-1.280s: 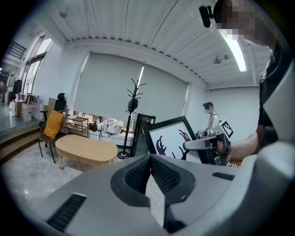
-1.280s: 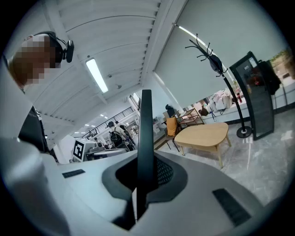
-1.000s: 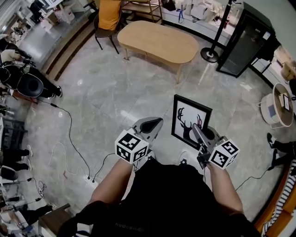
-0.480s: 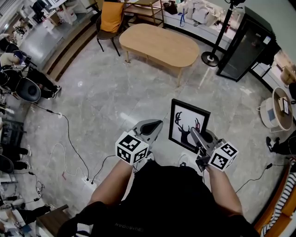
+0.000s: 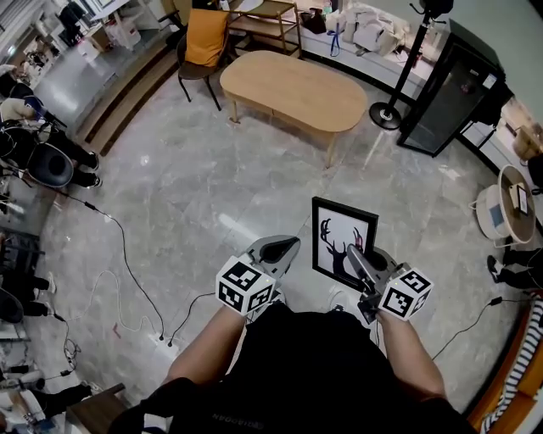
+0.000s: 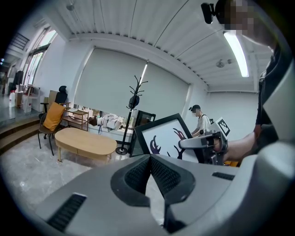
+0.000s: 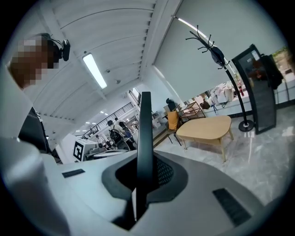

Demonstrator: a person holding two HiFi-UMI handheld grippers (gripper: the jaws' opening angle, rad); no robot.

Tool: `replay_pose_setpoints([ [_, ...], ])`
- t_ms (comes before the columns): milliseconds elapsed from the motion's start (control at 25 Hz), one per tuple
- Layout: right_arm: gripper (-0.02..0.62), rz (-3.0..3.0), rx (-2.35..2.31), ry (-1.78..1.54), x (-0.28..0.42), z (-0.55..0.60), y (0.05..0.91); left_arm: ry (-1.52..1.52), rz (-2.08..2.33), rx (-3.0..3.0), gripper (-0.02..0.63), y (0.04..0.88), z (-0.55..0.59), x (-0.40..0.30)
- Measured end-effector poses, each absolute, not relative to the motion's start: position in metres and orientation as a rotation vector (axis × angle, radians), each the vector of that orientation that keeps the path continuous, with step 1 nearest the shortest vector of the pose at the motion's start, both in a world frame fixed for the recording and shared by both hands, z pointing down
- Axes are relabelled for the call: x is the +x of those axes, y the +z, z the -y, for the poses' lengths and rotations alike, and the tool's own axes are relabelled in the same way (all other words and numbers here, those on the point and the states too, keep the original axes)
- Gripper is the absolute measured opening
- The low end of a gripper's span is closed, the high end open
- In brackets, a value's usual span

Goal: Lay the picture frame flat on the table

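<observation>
A black picture frame with a dark antler print on white is held upright in the air over the floor. My right gripper is shut on the frame's right edge; in the right gripper view the frame shows edge-on as a thin black bar between the jaws. My left gripper hangs beside it to the left, shut and holding nothing, with its jaws pressed together. The left gripper view shows the frame and the right gripper at its side. The oval wooden table stands several steps ahead.
An orange chair and a low shelf stand behind the table. A coat stand and a black cabinet are at the right. Cables run over the marble floor at the left. People sit along the left edge.
The whole view has drifted: the table and floor have slid slightly down the head view. The frame and both grippers stay together in front of the body, the grip unchanged.
</observation>
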State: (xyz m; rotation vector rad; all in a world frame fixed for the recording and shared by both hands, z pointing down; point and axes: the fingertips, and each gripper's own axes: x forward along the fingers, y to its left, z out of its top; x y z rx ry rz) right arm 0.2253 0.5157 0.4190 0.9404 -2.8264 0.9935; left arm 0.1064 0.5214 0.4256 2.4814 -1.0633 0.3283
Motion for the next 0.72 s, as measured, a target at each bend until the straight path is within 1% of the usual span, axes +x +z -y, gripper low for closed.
replay_pose_setpoints([
  [160, 0.008, 2.835, 0.927, 1.006, 0.197, -0.515, 0.421, 0.319, 1.061, 2.472, 0.005, 0.43, -0.524, 0.081],
  [440, 0.008, 2.818, 0.963, 1.018, 0.11, -0.519, 0.427, 0.292, 1.051, 2.505, 0.005, 0.433, -0.522, -0.007],
  [720, 0.009, 2.782, 1.002, 1.056, 0.102, -0.521, 0.427, 0.327, 1.035, 2.472, 0.005, 0.439, -0.528, -0.025],
])
